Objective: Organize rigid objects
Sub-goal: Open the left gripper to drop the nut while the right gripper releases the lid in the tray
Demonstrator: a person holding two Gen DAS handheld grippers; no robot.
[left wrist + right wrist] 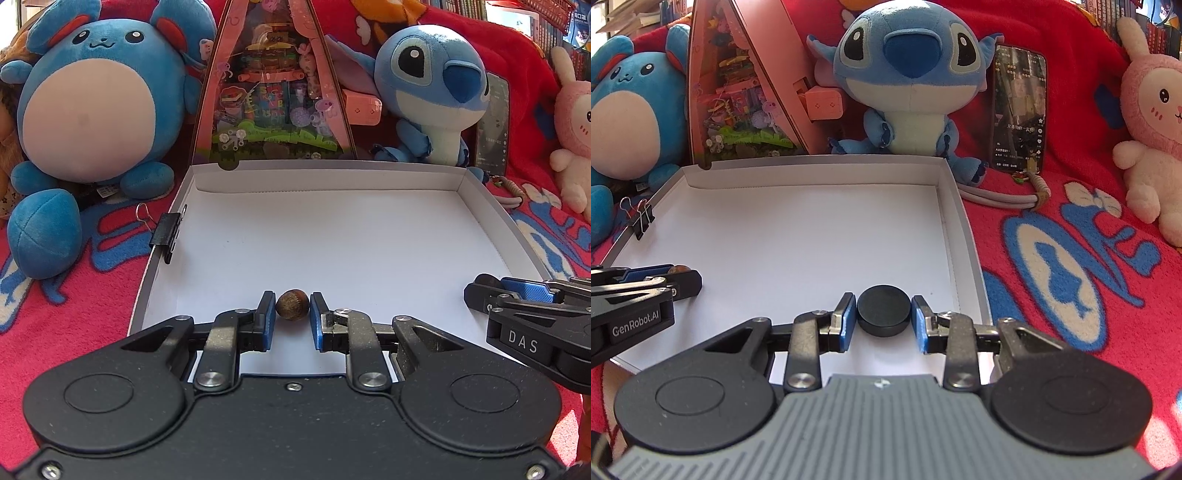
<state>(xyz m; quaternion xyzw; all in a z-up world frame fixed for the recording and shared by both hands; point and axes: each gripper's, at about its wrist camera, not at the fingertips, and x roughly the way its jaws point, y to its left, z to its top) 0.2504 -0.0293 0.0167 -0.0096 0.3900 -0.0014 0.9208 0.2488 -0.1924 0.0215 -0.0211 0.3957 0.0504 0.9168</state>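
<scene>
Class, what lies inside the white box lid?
Inside the box lid: a brown bead in the left gripper, a black disc in the right gripper. Gripper bodies hide the near floor.

Plush toys (905, 85), phone (1017, 110), pink toy box (273, 81) on red blanket (1071, 240).

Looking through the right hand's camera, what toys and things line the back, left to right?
Round blue plush → pink toy box → big-eared blue plush → phone → pink bunny plush.

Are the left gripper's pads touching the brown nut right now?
Touching. The left wrist view shows the left gripper shut on the brown nut, both blue pads against its sides.
</scene>
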